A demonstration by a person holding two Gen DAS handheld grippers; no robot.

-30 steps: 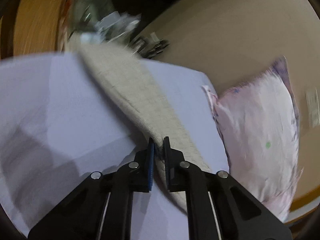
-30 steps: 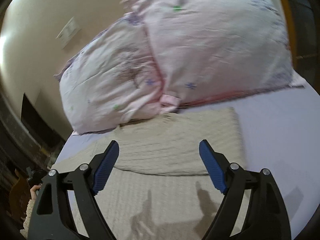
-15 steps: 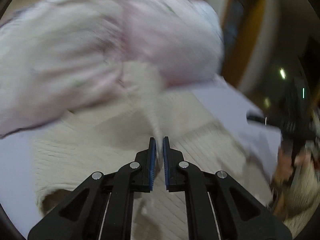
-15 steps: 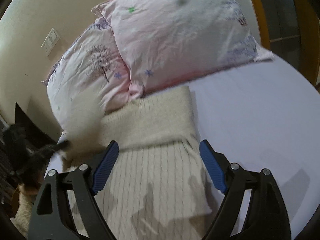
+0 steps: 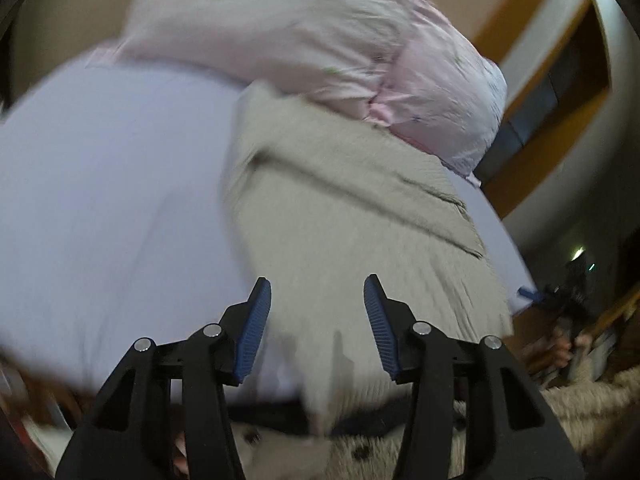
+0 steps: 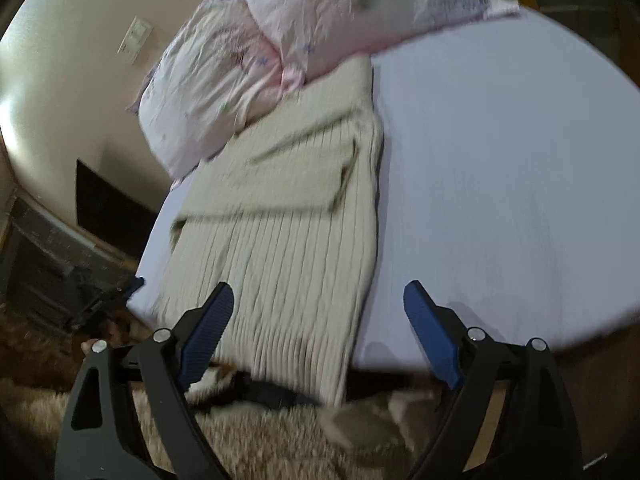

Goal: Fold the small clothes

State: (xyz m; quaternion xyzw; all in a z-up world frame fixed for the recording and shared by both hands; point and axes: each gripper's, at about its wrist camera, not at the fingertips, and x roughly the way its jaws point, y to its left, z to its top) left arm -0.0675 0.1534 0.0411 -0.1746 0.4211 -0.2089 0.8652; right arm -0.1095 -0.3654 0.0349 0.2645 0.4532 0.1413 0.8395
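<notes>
A cream ribbed knit sweater (image 5: 352,216) lies flat on the lavender bed sheet (image 5: 112,184), with both sleeves folded across its upper part. It also shows in the right wrist view (image 6: 288,216). Its hem hangs over the near bed edge. My left gripper (image 5: 317,320) is open and empty, just above the sweater's lower part. My right gripper (image 6: 318,332) is open and empty, over the sweater's lower right corner and the sheet (image 6: 500,168). Both views are blurred by motion.
Two pink floral pillows (image 5: 312,40) lie at the head of the bed, touching the sweater's top; they also show in the right wrist view (image 6: 280,40). A shaggy beige rug (image 6: 260,432) lies below the bed's near edge. The other gripper's blue tip (image 5: 528,292) shows at right.
My left gripper has let go of the sleeve, opened, and pulled back toward the foot of the bed. The sleeve now lies across the sweater. My right gripper drew back too.
</notes>
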